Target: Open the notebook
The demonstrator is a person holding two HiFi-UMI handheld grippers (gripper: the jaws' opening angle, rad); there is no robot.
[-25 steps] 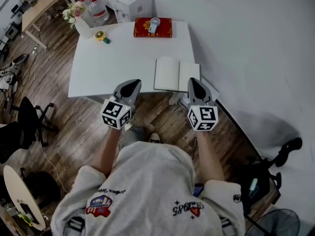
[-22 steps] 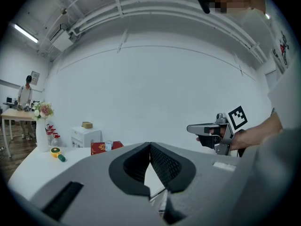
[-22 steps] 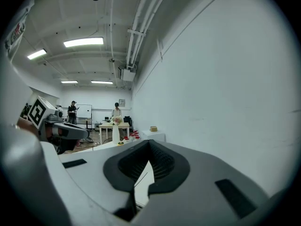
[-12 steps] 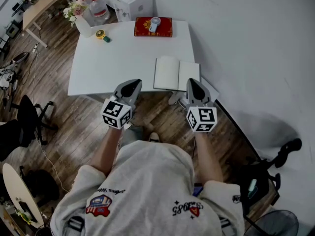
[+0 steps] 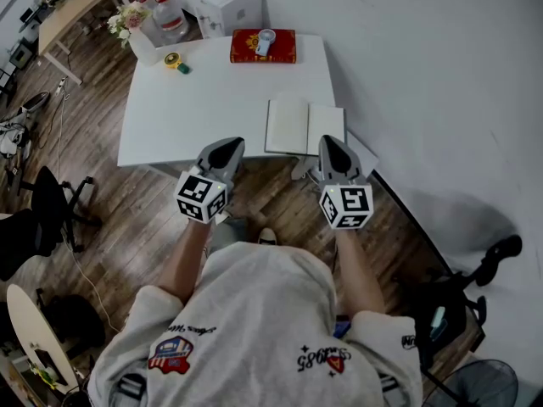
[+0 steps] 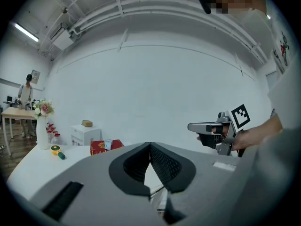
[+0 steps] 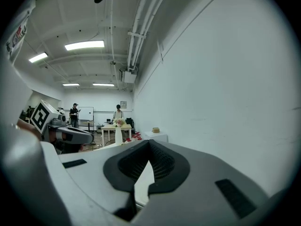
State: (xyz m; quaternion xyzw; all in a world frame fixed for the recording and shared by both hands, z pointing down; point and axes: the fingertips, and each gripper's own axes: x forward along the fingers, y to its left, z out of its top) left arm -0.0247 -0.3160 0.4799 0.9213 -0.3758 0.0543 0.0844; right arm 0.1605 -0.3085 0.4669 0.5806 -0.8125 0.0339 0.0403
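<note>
My left gripper (image 5: 224, 149), right gripper (image 5: 333, 149) both clenched, empty, by near edge of white table (image 5: 212, 100); notebook (image 5: 305, 128) lies open there; wood floor (image 5: 110, 219), white wall (image 5: 424, 58).

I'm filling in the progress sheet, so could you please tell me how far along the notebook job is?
Done: the notebook lies open and flat on the table, with two blank pages showing. In hand: nothing. The left tongs and right tongs are both shut and empty, at the table's near edge. Left: nothing obvious, apart perhaps from drawing the tongs away.
</note>
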